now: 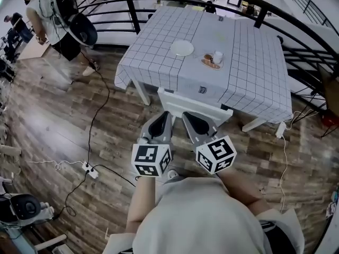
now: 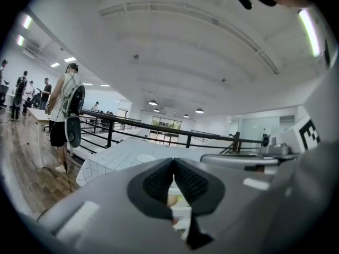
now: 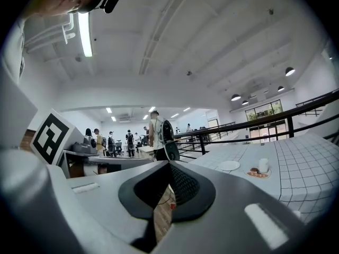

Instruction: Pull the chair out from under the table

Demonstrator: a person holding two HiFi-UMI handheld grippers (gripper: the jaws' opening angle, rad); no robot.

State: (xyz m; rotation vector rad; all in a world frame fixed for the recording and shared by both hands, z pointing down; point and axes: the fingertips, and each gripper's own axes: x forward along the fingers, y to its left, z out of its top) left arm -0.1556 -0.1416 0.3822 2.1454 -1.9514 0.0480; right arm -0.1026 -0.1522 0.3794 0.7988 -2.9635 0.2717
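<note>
Grey left tool point(image 1: 165, 114) and right tool point(image 1: 186, 115), both closed on nothing, side by side near white flat-backed chair point(image 1: 212, 109) tucked under near edge of square bench point(image 1: 142, 92), grid-checked cloth point(image 1: 254, 62), round white plate point(image 1: 182, 48), wood-plank floor point(image 1: 53, 115).

The table point(image 1: 249, 62) is wearing a white cloth with a thin dark grid. The chair point(image 1: 193, 106) and plate point(image 1: 182, 48) are showing white, the floor point(image 1: 47, 120) brown wood planks, and the railing point(image 1: 131, 9) black. The left gripper point(image 1: 164, 118) and right gripper point(image 1: 188, 119) are showing grey with black-and-white square markers.
</note>
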